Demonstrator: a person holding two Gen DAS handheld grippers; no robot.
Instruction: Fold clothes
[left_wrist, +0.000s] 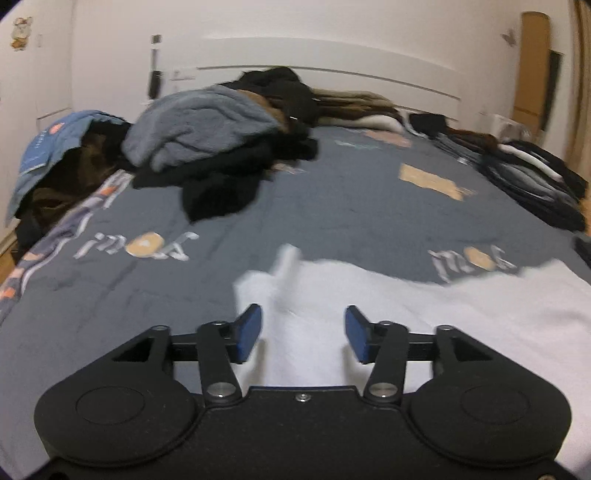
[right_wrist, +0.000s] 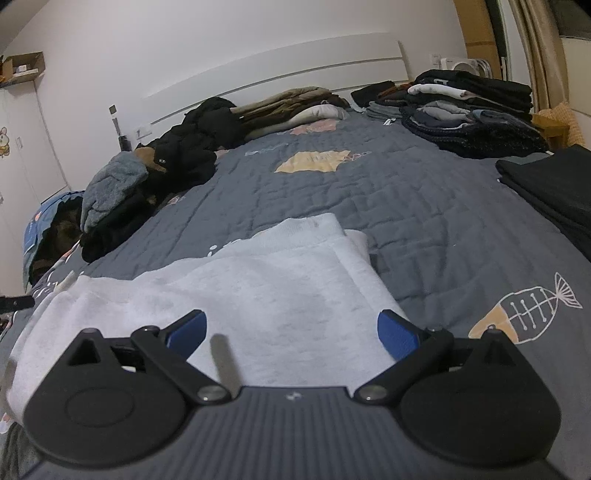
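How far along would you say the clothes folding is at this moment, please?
Done: folded stacks sit at the bed's far right, with a folded black garment nearer. In hand: a white garment lies partly doubled over on the bedspread; the left gripper and right gripper are both open above it, holding nothing. Left: a loose heap on the far left side, including a grey fleece.

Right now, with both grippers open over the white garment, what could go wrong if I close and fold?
1. The white garment is already doubled at its far end, so the right gripper may pinch only the top layer.
2. A loose drawstring lies by the right gripper's fingers and could snag.
3. The left gripper sits near the garment's rumpled corner; a shallow grab there may slip on the bed cover.
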